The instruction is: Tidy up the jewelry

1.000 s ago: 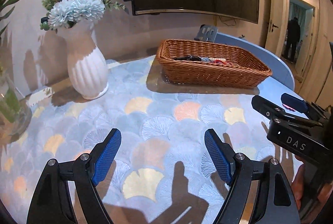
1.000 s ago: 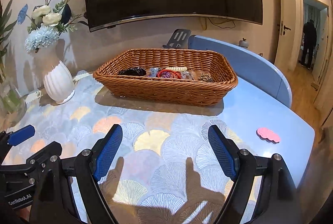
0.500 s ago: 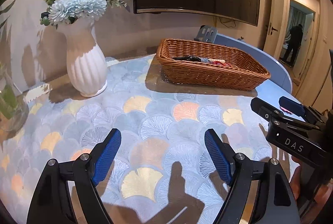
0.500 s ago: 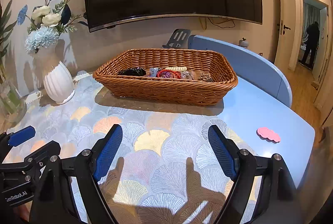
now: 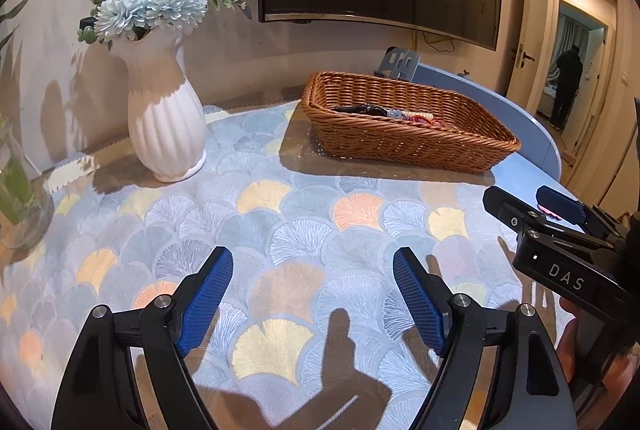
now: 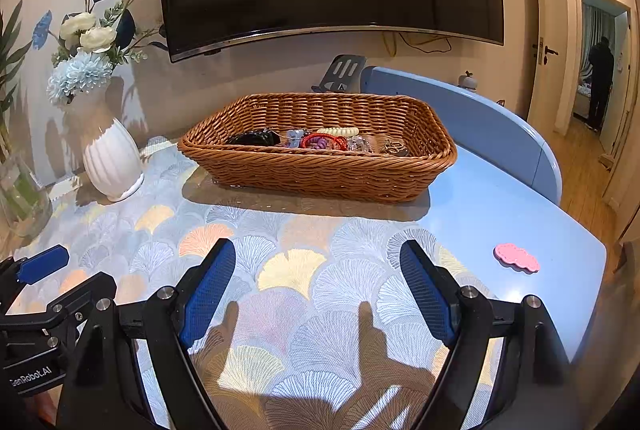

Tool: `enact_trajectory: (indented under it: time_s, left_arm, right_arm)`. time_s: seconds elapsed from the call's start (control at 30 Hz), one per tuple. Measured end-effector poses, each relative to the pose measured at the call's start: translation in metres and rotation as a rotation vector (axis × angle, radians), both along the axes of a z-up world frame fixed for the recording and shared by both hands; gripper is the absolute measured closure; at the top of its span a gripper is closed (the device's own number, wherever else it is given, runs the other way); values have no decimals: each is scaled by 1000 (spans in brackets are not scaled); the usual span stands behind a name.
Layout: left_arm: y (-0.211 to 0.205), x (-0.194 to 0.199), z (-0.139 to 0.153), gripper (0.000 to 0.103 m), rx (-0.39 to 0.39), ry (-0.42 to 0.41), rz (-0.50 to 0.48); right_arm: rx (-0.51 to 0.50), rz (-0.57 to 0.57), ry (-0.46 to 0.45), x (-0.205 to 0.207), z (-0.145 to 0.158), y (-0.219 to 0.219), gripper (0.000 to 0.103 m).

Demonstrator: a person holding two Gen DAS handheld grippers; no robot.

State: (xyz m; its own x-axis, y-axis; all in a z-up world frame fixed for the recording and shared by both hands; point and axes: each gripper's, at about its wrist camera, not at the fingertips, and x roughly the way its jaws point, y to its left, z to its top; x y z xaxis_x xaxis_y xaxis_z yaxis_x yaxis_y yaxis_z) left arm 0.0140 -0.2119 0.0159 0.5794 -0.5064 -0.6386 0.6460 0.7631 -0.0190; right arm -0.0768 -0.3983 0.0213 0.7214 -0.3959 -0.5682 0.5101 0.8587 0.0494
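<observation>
Patterned tablecloth [image 6: 292, 270] bare before basket [image 6: 320, 174]; left tool [image 5: 312, 290], right tool [image 6: 318, 290] released

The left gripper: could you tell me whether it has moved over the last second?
Yes. In the left wrist view, the white vase and wicker basket slide rightward and down, so the left gripper has turned slightly left.

Jewelry [image 6: 320, 141] (tangled) in wicker basket [image 6: 320, 170]
</observation>
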Motion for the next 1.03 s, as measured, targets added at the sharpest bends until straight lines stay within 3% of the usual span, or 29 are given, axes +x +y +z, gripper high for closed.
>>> enact_trajectory:
  time_s: [1.03]
  left_arm:
    - [4,-3,3,20,-4,-35,18]
  right_arm:
    - [2,10,-3,1,0,1,17]
